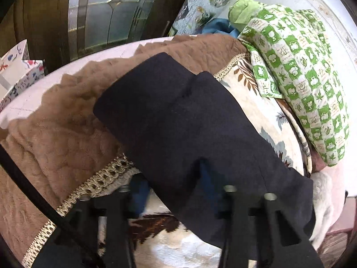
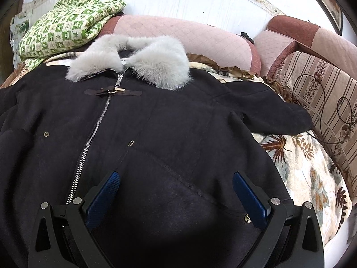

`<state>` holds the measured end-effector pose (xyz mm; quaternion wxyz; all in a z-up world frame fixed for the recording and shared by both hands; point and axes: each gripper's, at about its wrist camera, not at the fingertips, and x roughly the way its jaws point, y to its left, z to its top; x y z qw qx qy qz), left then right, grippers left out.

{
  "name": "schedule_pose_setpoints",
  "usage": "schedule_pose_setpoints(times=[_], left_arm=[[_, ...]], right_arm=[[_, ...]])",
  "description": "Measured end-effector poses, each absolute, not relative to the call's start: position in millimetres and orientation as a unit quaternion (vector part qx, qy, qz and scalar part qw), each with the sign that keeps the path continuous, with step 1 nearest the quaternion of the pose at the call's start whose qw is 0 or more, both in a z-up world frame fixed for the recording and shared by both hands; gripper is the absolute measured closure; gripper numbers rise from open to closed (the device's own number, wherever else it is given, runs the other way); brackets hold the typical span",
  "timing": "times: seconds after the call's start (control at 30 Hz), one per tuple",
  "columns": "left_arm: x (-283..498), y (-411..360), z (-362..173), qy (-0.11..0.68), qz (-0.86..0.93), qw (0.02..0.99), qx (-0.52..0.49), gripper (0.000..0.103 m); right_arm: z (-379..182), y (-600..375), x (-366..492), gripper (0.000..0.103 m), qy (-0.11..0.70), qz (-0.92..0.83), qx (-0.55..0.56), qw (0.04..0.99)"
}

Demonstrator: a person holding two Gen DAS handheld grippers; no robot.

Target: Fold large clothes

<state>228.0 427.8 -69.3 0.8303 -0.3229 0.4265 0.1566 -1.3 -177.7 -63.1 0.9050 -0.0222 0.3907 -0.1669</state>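
A dark navy coat [image 2: 156, 134] with a grey fur collar [image 2: 133, 60] and a silver zipper [image 2: 96, 134] lies face up on a sofa. My right gripper [image 2: 176, 176] is open just above the coat's lower front, blue pads [image 2: 104, 198] on either side of a fold. In the left wrist view a coat sleeve [image 1: 178, 116] stretches away from my left gripper [image 1: 176, 185], which is shut on the sleeve's end; the cloth drapes over and hides the fingertips.
A green-and-white patterned blanket [image 2: 67, 29] is piled at the sofa's left end, also in the left wrist view [image 1: 301, 84]. A brown quilted throw [image 1: 55, 138] covers the armrest. A leaf-print cover [image 2: 301, 160] and striped cushion [image 2: 323, 102] lie to the right. Pink back cushions [image 2: 200, 38] stand behind.
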Motion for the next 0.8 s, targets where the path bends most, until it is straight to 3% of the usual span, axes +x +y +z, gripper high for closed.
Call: schedule_pose_setpoints(times=[0.07,0.17,0.53,0.8], left_arm=[[227.9,425.0,-62.9,0.425,0.165,0.832,-0.317,0.083],[226.7,414.1,-48.2,0.421,0.172,0.841,-0.291,0.091],[203.1,337.6,42.3,0.357,0.107,0.899,-0.232,0.095],[177.4,234.1,90.8,0.321,-0.002,0.931,-0.172,0.096]], right_arm=[[-63.6,-177.0,-1.5,0.001,0.391,-0.167,-0.024,0.905],[-64.6,-177.0,-0.5,0.001,0.393,-0.168,-0.025,0.904],[-61.5,-173.4,-2.5,0.001,0.384,-0.166,-0.035,0.908],[-50.3,-178.0,-8.5,0.001,0.368,-0.163,-0.017,0.915]])
